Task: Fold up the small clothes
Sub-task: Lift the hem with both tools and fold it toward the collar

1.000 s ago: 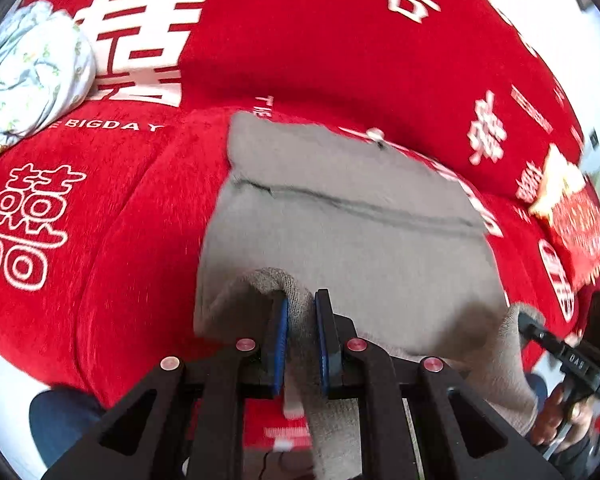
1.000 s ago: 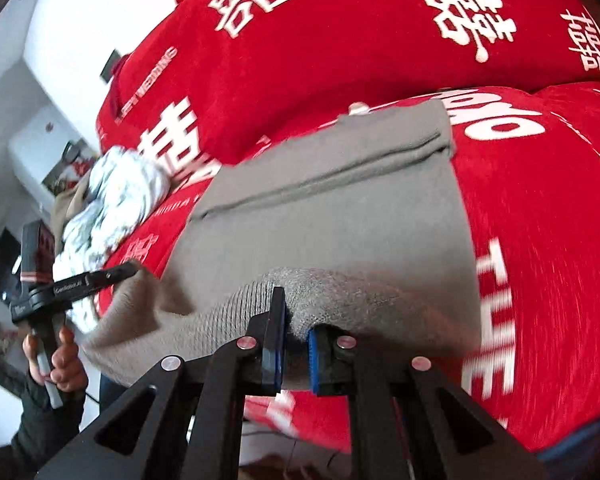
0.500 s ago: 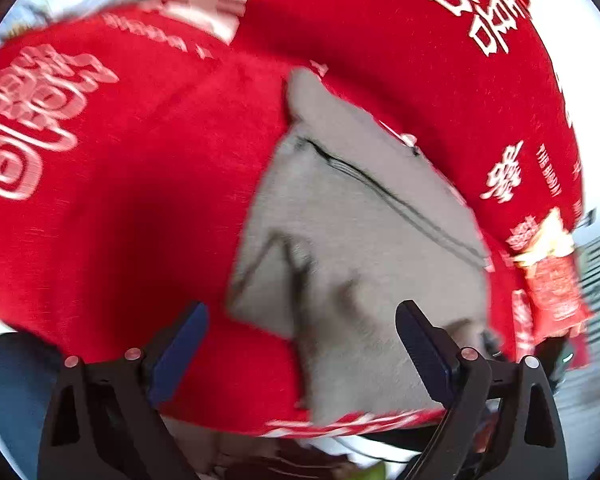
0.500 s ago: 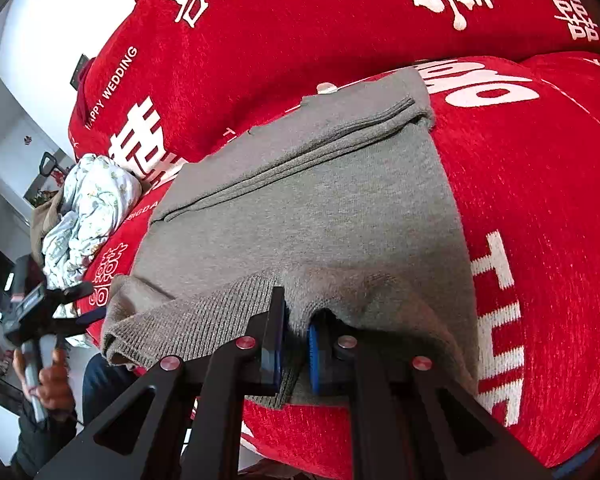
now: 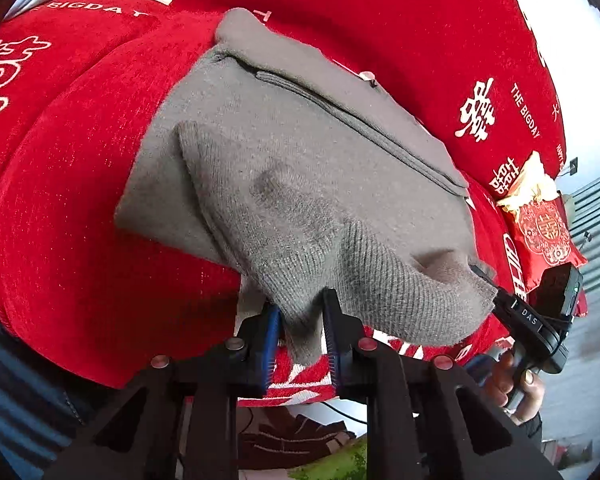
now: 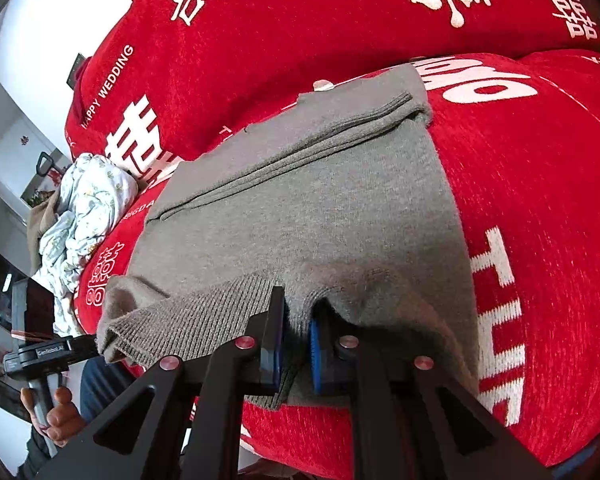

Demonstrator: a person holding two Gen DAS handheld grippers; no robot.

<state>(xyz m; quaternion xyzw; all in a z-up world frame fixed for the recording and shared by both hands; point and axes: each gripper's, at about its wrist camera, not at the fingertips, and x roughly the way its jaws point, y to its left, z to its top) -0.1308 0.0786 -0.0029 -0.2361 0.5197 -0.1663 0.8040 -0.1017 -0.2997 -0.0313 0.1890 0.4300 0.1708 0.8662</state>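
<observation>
Right now my left tool (image 5: 300, 332) has its 2 pads pinched on the ribbed hem of the grey sweater (image 5: 300, 168), and my right tool (image 6: 296, 344) is clamped the same way on that hem further along, so both hold the near edge lifted. From the tools the sweater runs straight away across the red sofa cover (image 6: 540, 200), its hem line crosswise between my 2 grips and its folded far edge by the backrest. I judge the fold must carry the hem forward, with both tools equally near.
</observation>
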